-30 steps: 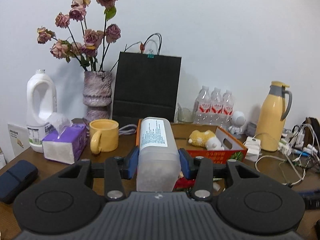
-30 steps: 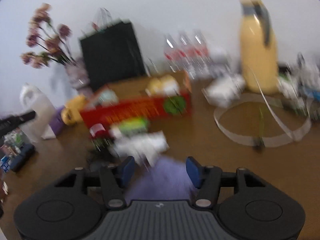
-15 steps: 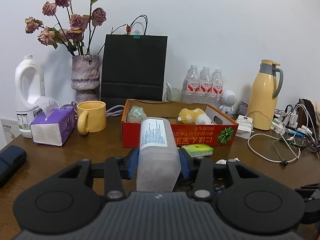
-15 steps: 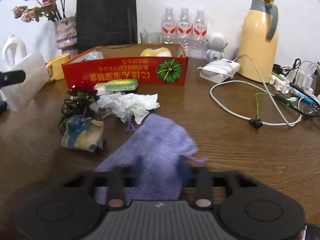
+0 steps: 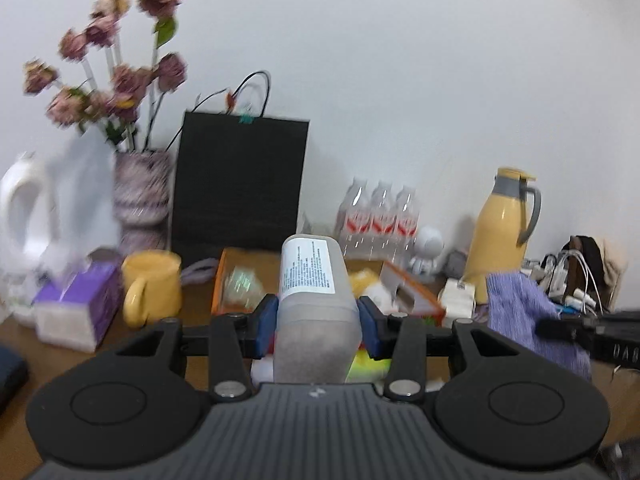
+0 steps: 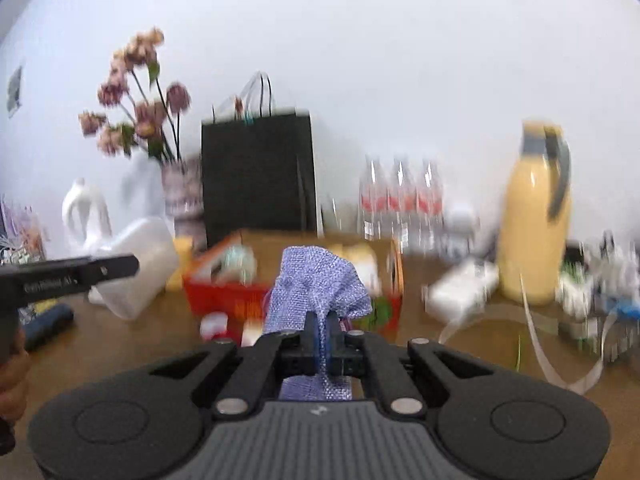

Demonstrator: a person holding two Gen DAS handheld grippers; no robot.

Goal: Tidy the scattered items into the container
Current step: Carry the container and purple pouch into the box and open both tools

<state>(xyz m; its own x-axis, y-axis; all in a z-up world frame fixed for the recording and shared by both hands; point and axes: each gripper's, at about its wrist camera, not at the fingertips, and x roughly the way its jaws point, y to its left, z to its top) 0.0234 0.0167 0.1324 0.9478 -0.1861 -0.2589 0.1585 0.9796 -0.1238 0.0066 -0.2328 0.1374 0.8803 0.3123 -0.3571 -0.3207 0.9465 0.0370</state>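
My left gripper (image 5: pixel 316 326) is shut on a frosted plastic jar (image 5: pixel 314 300) with a white label, held above the table in front of the red cardboard box (image 5: pixel 416 294). The jar also shows in the right wrist view (image 6: pixel 136 264). My right gripper (image 6: pixel 322 330) is shut on a purple knit cloth (image 6: pixel 316 280), lifted off the table before the box (image 6: pixel 224 294). The cloth also shows in the left wrist view (image 5: pixel 528 316). A yellow plush (image 6: pixel 360 258) and a wrapped item (image 5: pixel 240 284) lie in the box.
A yellow mug (image 5: pixel 150 284), purple tissue box (image 5: pixel 76 304), white jug (image 5: pixel 24 208), vase of dried roses (image 5: pixel 140 196) and black paper bag (image 5: pixel 240 184) stand at the back left. Water bottles (image 5: pixel 378 216), a yellow thermos (image 5: pixel 504 232) and tangled cables (image 6: pixel 540 340) are to the right.
My right gripper has closed on the purple cloth and lifted it off the table. My left gripper has risen and moved nearer the box with the jar.
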